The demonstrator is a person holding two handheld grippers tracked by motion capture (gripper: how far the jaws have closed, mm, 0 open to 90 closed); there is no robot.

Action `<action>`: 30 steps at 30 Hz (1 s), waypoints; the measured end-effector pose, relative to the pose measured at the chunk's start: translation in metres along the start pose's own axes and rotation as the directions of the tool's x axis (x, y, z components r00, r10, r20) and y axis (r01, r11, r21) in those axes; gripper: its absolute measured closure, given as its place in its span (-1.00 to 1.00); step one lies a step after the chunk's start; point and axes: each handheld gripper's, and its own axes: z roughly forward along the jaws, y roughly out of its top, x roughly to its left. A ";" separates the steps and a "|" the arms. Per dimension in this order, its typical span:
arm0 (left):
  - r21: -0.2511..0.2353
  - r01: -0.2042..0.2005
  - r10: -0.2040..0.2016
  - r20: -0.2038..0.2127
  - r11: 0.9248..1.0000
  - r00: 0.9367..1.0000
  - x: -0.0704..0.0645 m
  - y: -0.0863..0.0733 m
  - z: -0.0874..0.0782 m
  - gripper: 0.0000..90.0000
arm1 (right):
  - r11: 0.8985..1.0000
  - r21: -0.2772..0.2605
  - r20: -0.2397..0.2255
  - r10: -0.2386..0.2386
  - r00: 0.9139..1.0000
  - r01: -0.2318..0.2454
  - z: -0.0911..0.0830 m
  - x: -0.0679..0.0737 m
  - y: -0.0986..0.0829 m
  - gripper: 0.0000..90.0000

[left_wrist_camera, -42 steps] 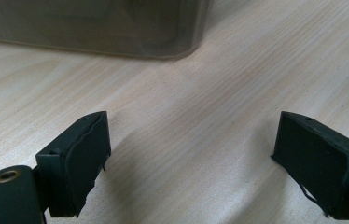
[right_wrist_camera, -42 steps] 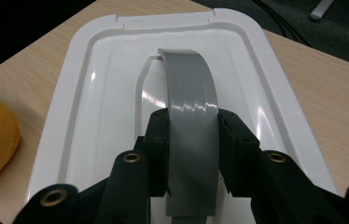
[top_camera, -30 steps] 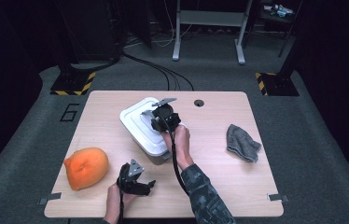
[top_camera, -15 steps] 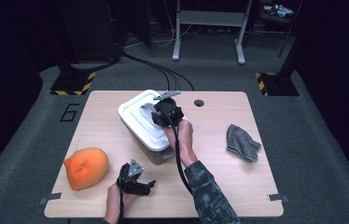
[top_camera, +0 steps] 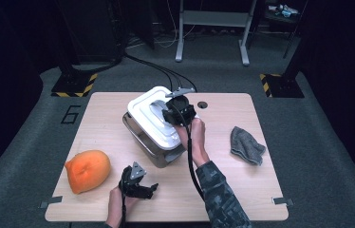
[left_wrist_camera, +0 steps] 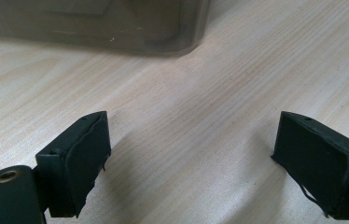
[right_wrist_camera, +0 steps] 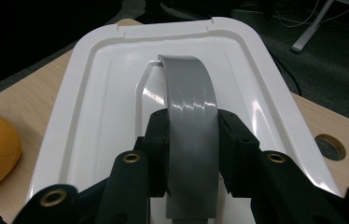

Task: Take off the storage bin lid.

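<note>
Right gripper (top_camera: 179,110) at frame centre, fingers (right_wrist_camera: 158,140) clamped on the grey handle (right_wrist_camera: 191,121) of the white lid (top_camera: 154,121); lid tilted atop the clear bin (top_camera: 149,145); left gripper (top_camera: 137,183) low at bottom centre, fingers (left_wrist_camera: 77,163) spread wide over bare counter (top_camera: 223,175); orange cushion (top_camera: 88,168) at lower left.

A single dark numeral "6" (top_camera: 70,114) is marked on the grey floor (top_camera: 33,128), just beyond the table's (top_camera: 242,190) far left corner.
</note>
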 end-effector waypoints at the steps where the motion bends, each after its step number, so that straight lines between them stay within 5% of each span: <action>1: 0.000 0.000 0.000 0.001 1.000 1.000 0.000 0.000 0.000 -0.77 | 1.000 0.000 0.003 0.020 1.000 -0.020 -0.001 -0.001 0.000 0.48; 11: -0.003 0.006 -0.006 0.002 1.000 1.000 0.000 0.000 0.000 -0.77 | 1.000 -0.025 0.032 0.012 0.999 -0.012 -0.013 -0.024 -0.002 0.48; 30: -0.005 0.009 -0.009 0.003 1.000 1.000 0.000 0.000 0.000 -0.77 | 0.995 -0.046 0.091 0.091 0.992 -0.087 -0.031 -0.064 -0.014 0.48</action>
